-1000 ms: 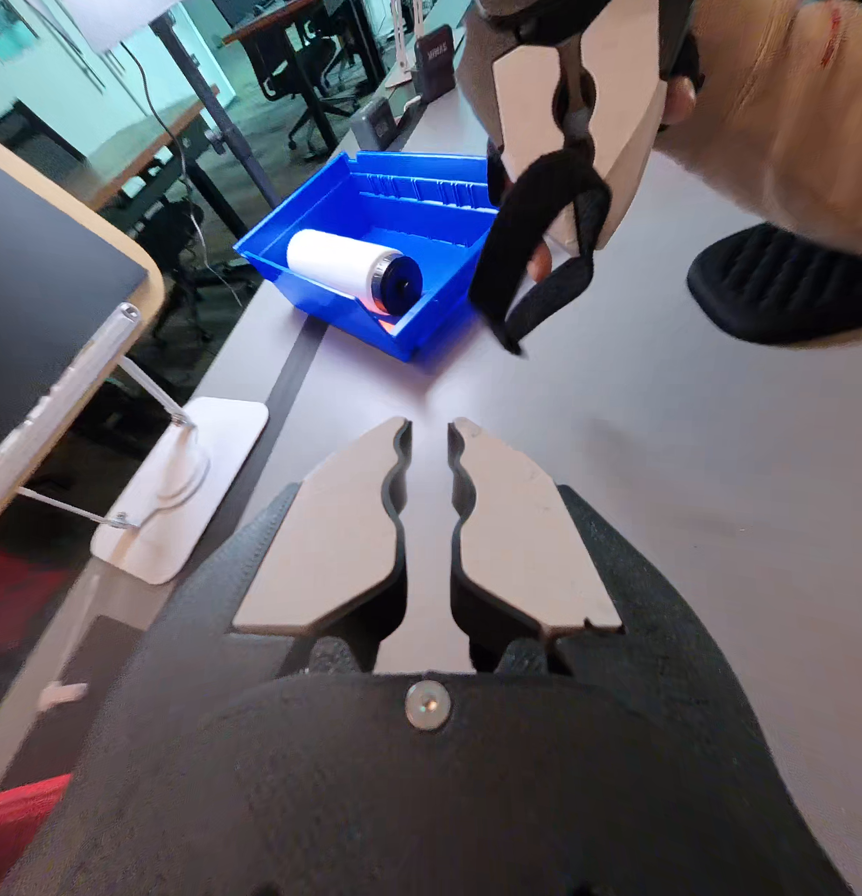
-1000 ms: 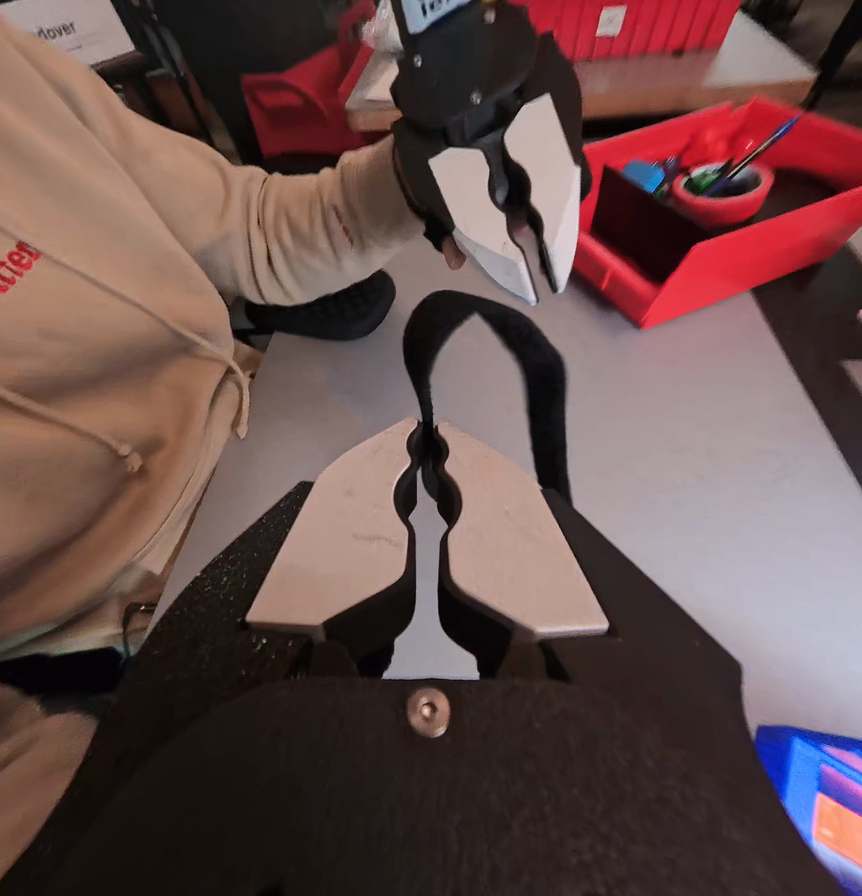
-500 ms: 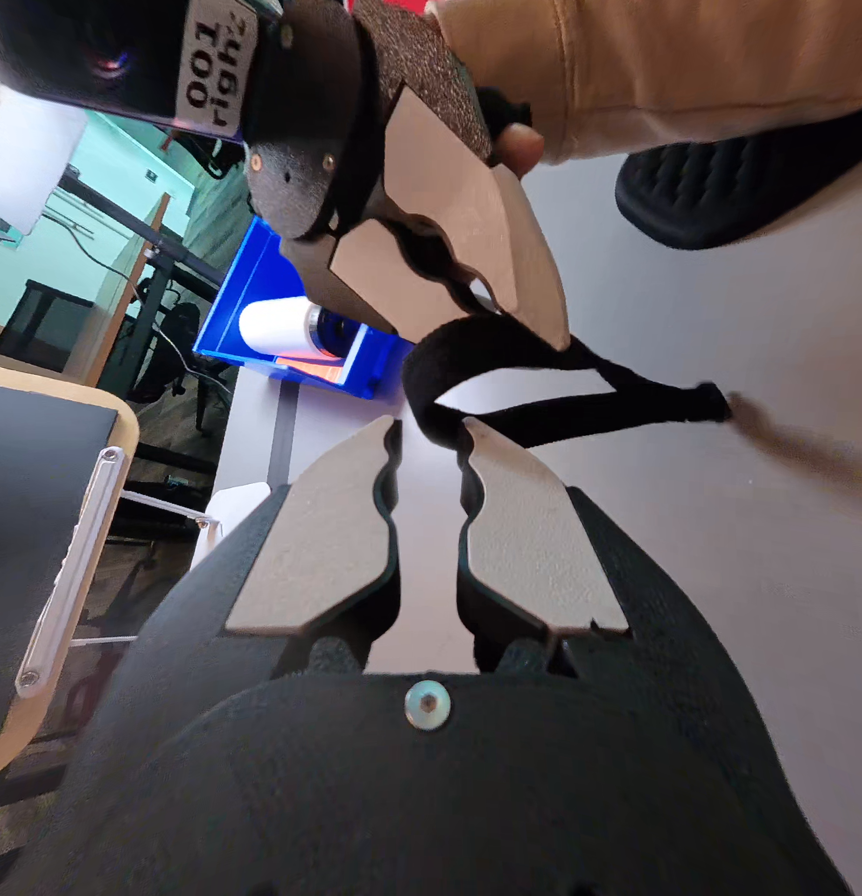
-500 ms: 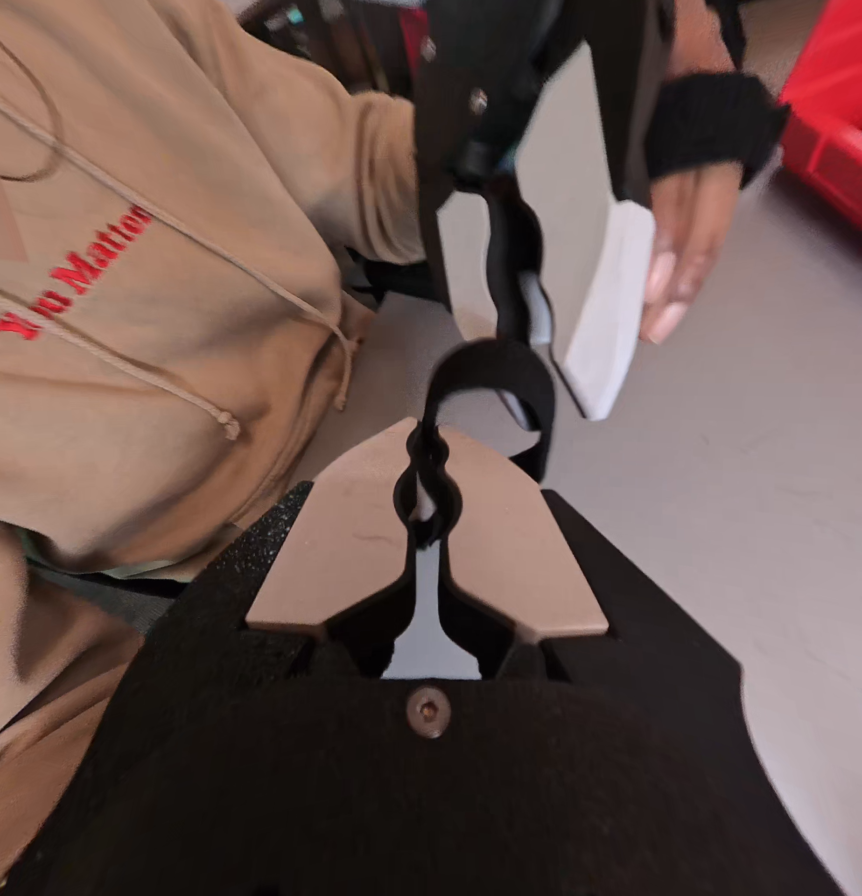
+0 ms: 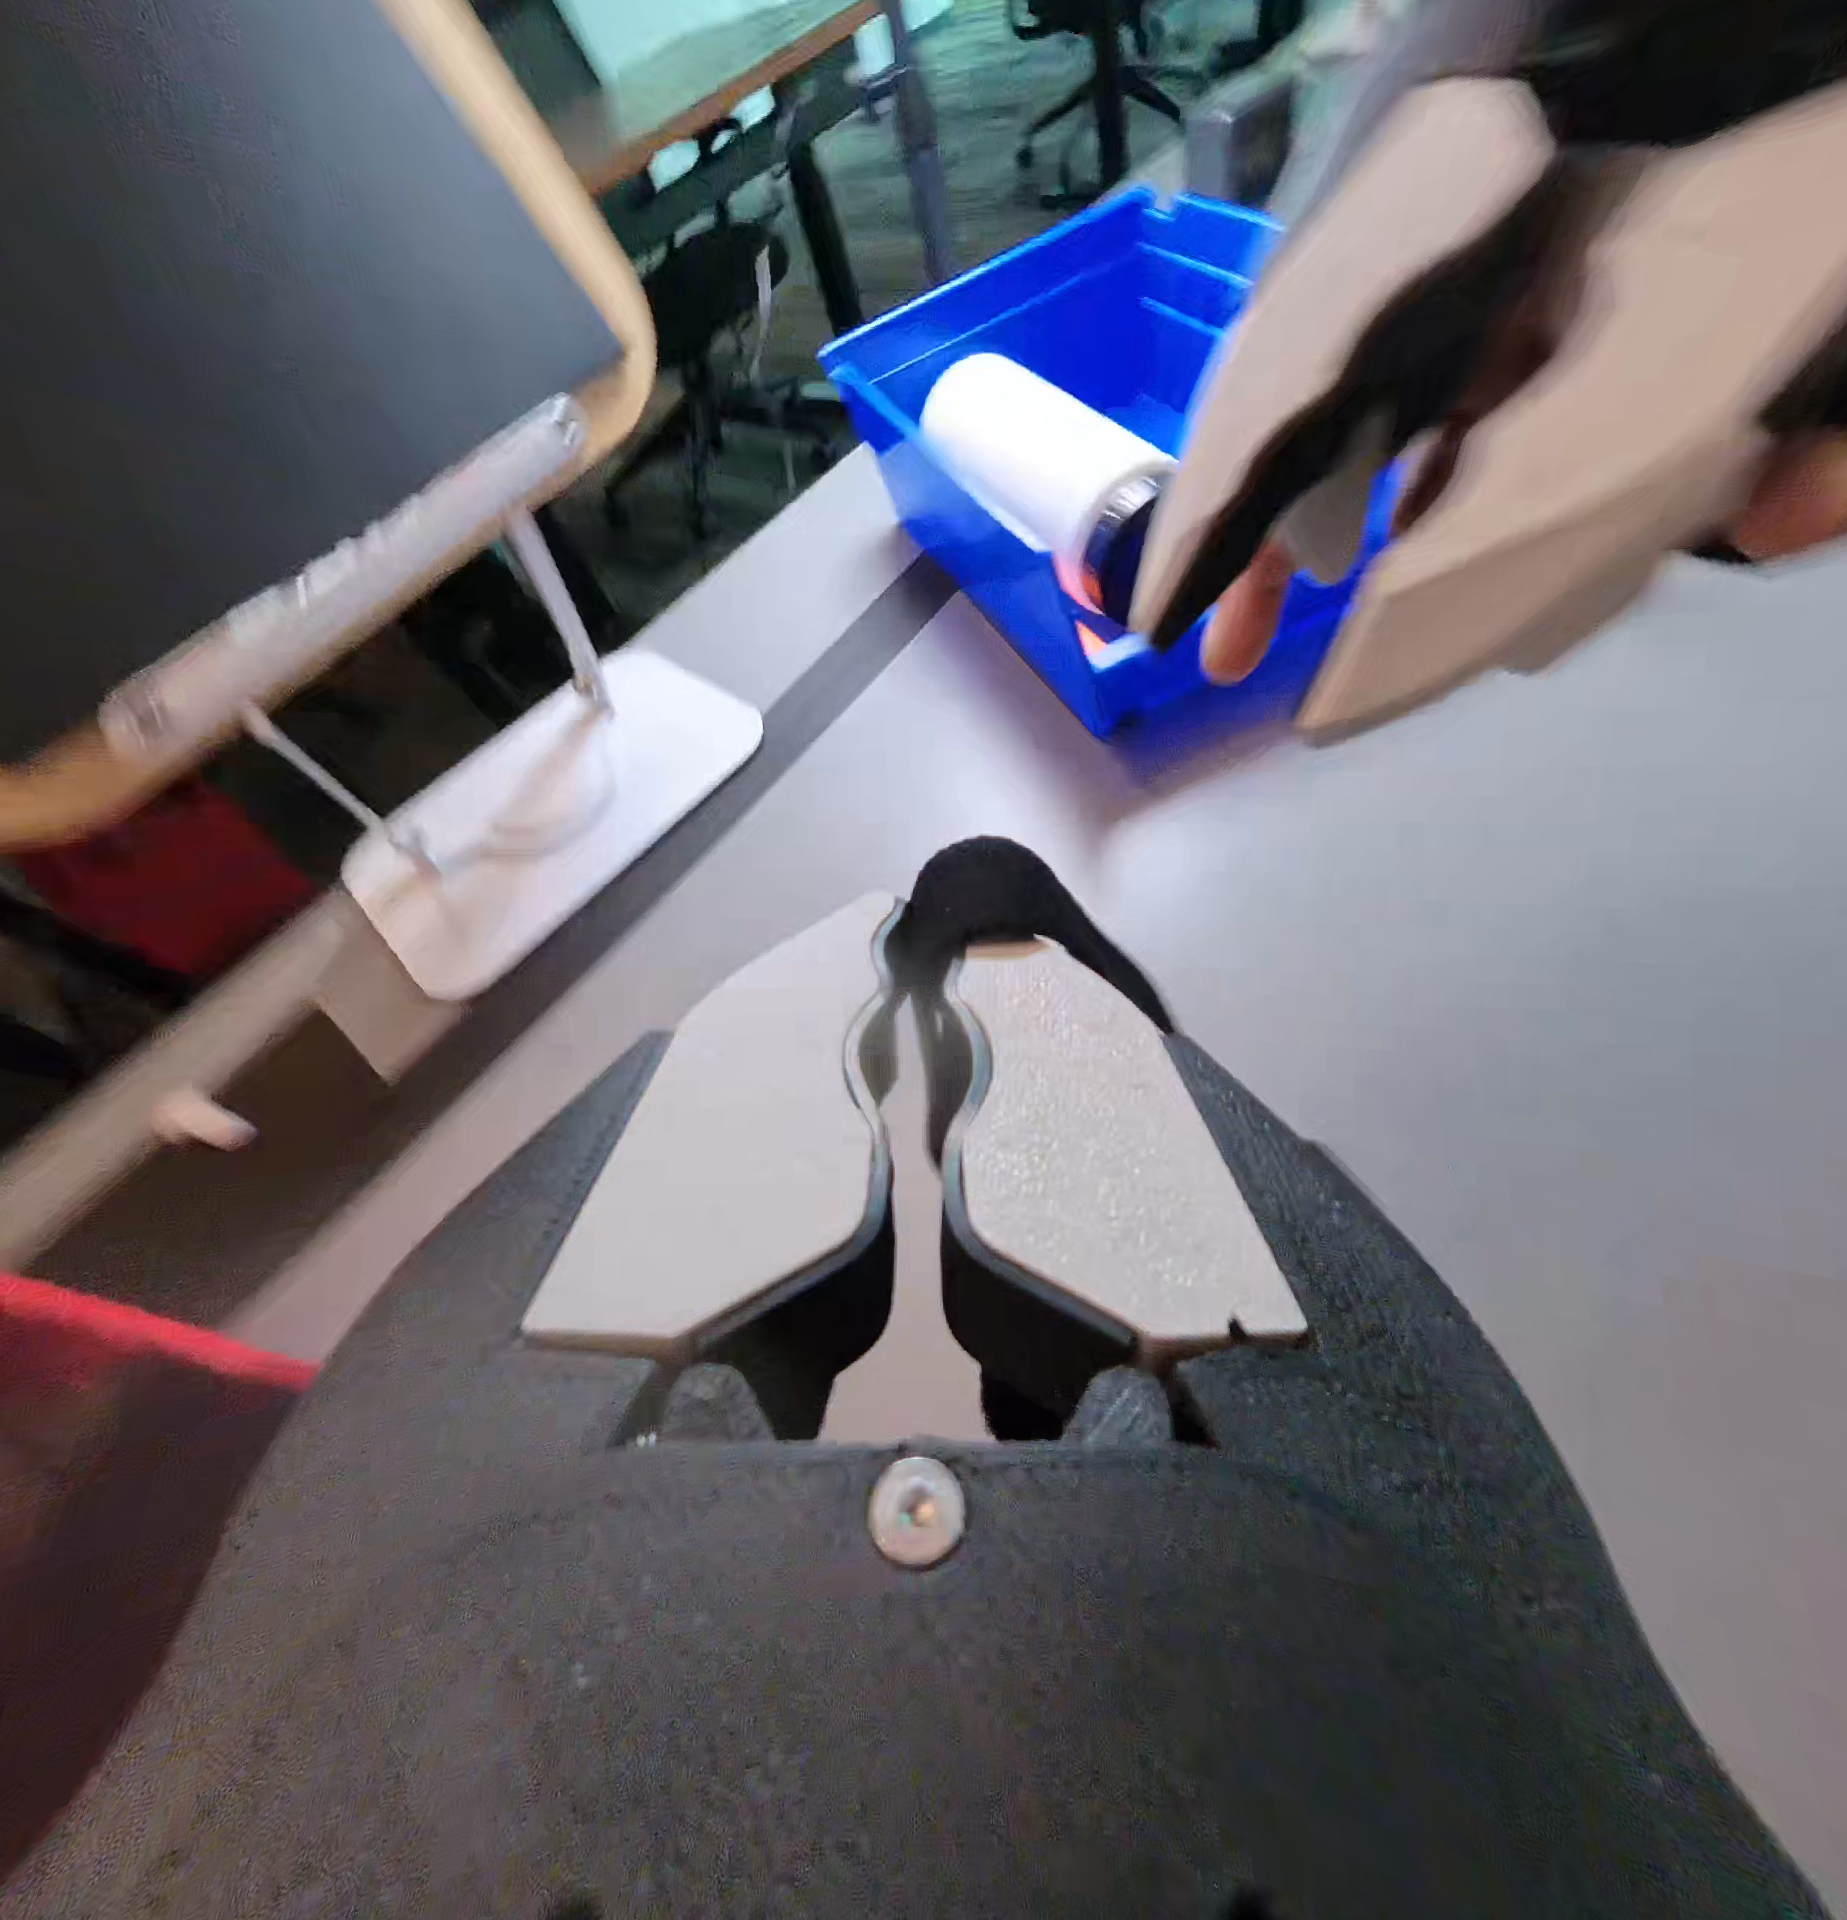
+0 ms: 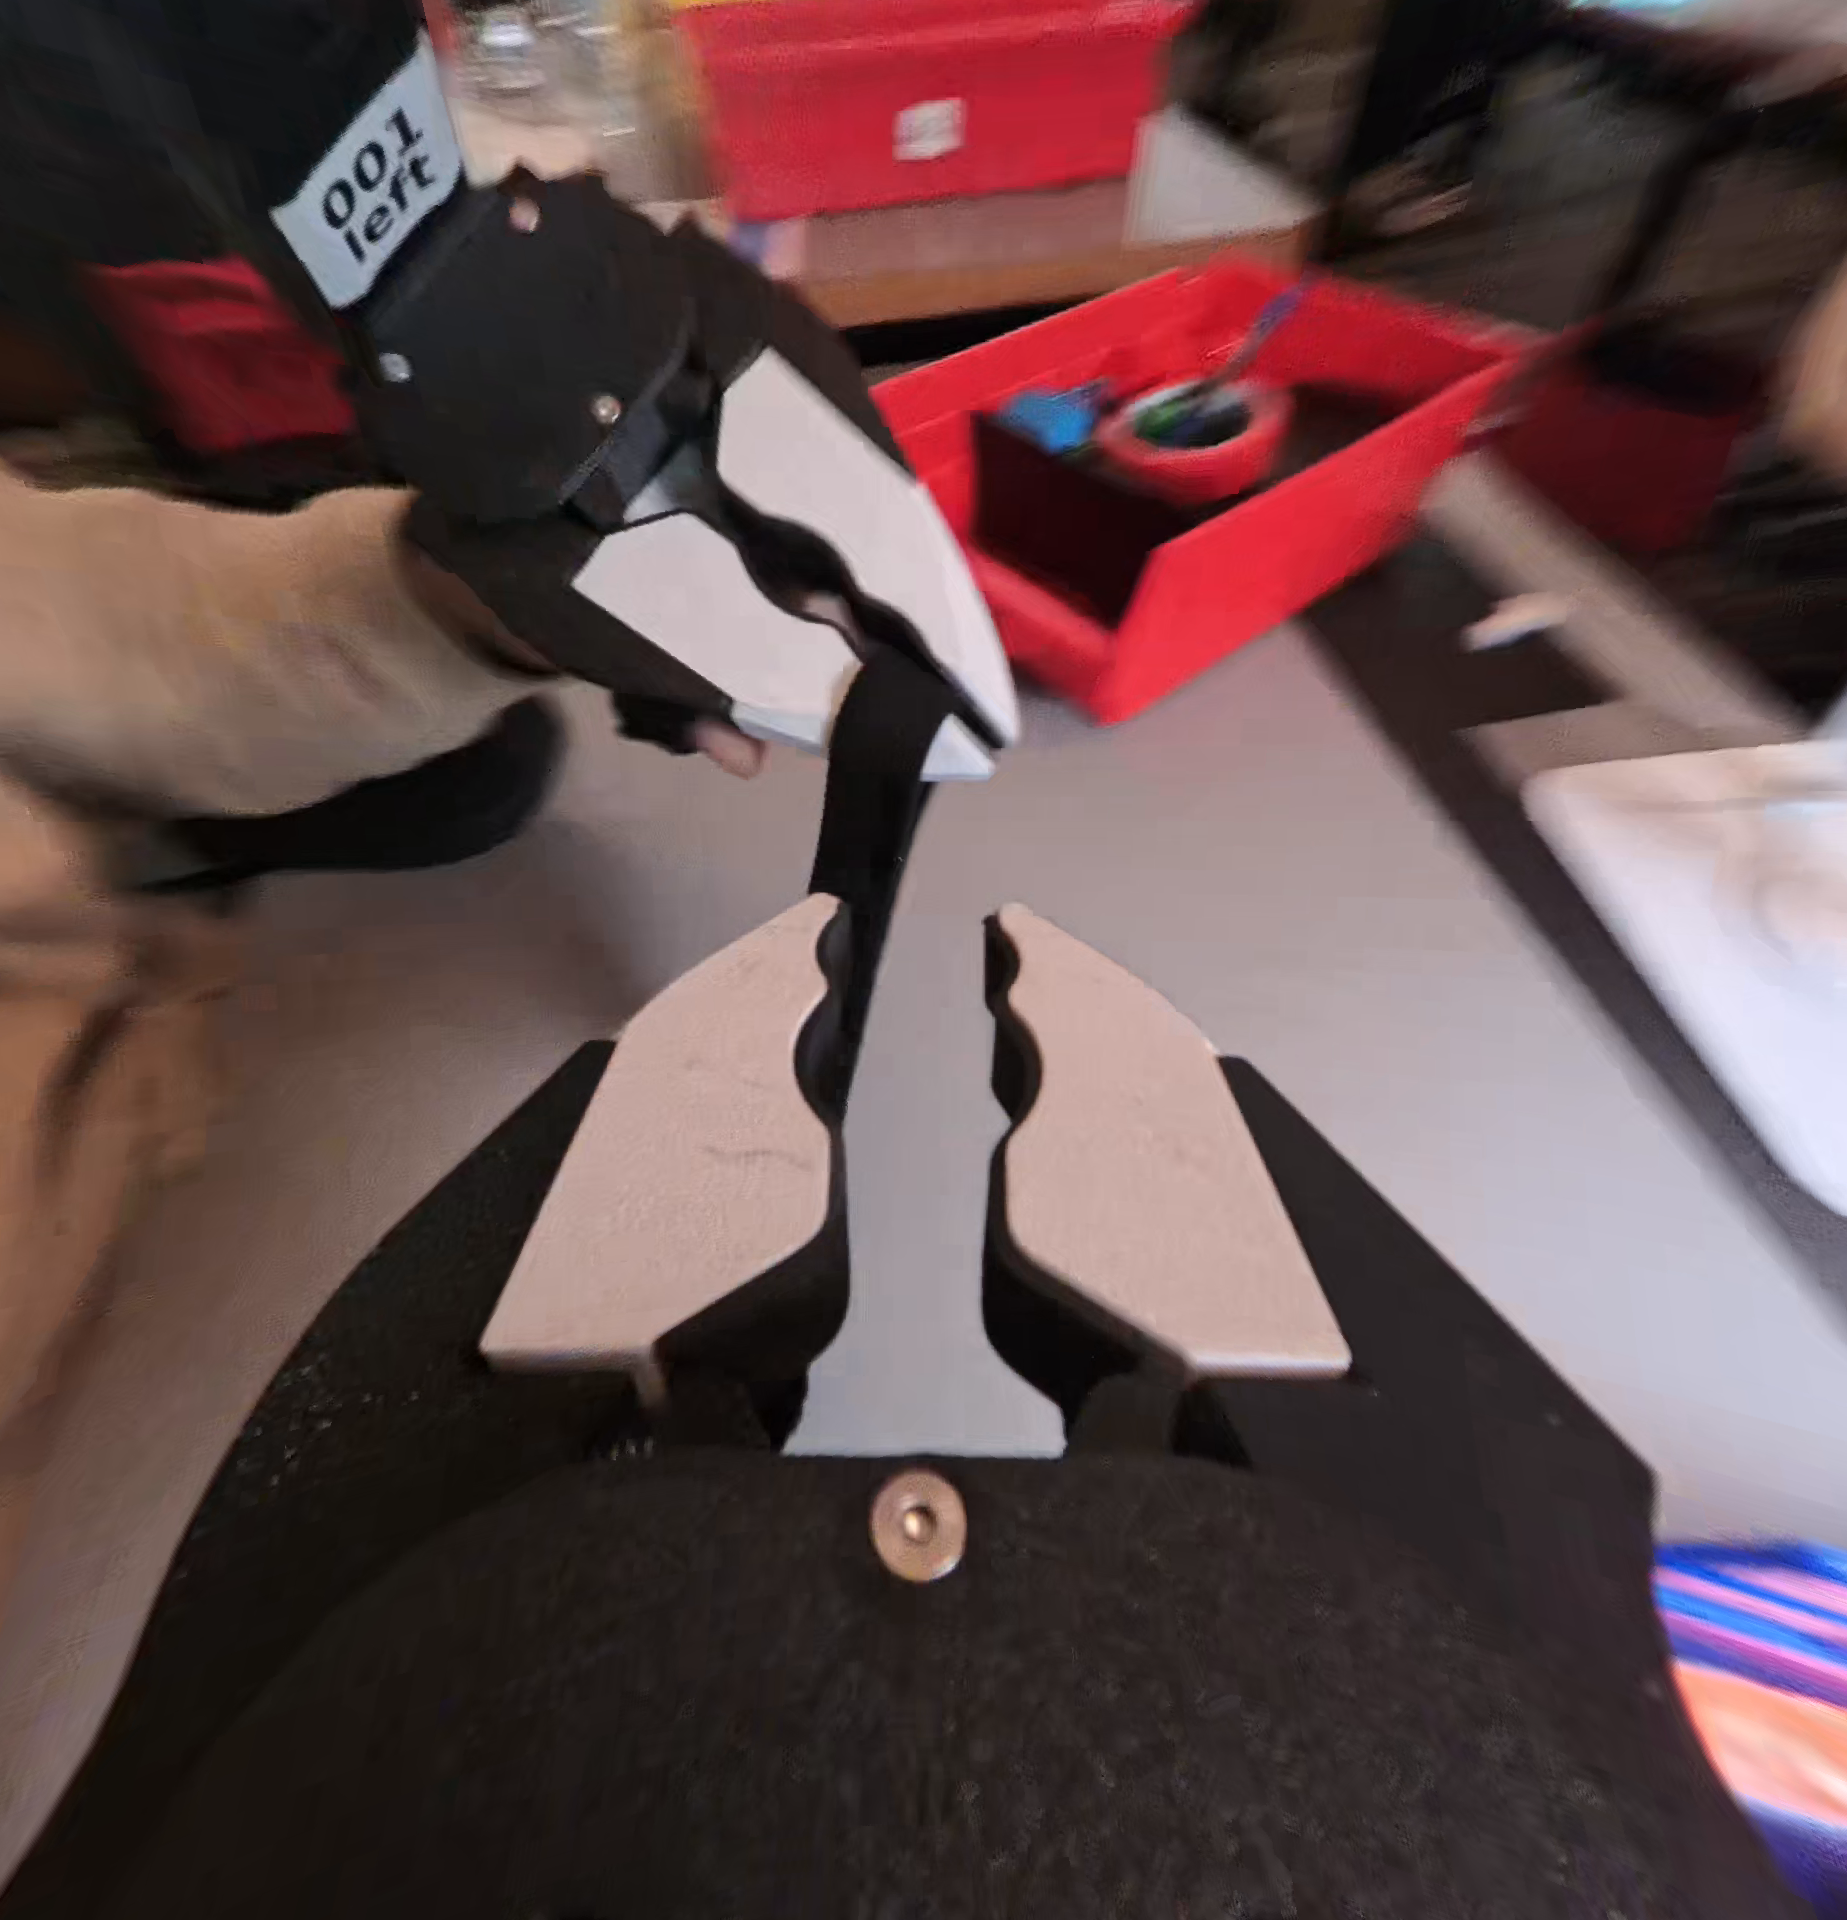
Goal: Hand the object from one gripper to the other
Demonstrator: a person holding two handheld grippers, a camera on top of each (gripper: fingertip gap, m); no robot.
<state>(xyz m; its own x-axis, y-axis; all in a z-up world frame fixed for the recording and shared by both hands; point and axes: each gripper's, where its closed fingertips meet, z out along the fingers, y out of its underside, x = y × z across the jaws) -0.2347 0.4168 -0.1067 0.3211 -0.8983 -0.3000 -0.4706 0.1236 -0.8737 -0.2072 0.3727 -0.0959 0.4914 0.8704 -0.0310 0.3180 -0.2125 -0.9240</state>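
Observation:
A black fabric strap (image 5: 986,883) is pinched between the tips of my left gripper (image 5: 919,935), which is shut on it above the grey table. In the right wrist view the strap (image 6: 872,790) hangs from the left gripper (image 6: 898,717) and runs down along the inner side of one finger of my right gripper (image 6: 914,914). The right gripper's jaws stand apart and do not clamp the strap. In the left wrist view the right gripper (image 5: 1236,675) shows blurred at the upper right, open, with a hand behind it.
A blue bin (image 5: 1002,582) holding a white roll (image 5: 1033,447) stands ahead on the grey table (image 5: 1521,1039). A screen on a white stand (image 5: 545,821) is at the left. A red bin (image 6: 1262,582) with small items is behind. A black pad (image 6: 379,810) lies near the sleeve. The left gripper's tips are roughly 6 cm from the right gripper's.
The strap has passed from my right gripper to my left. The left gripper has shut on it, the right has opened, and the two grippers have drawn apart.

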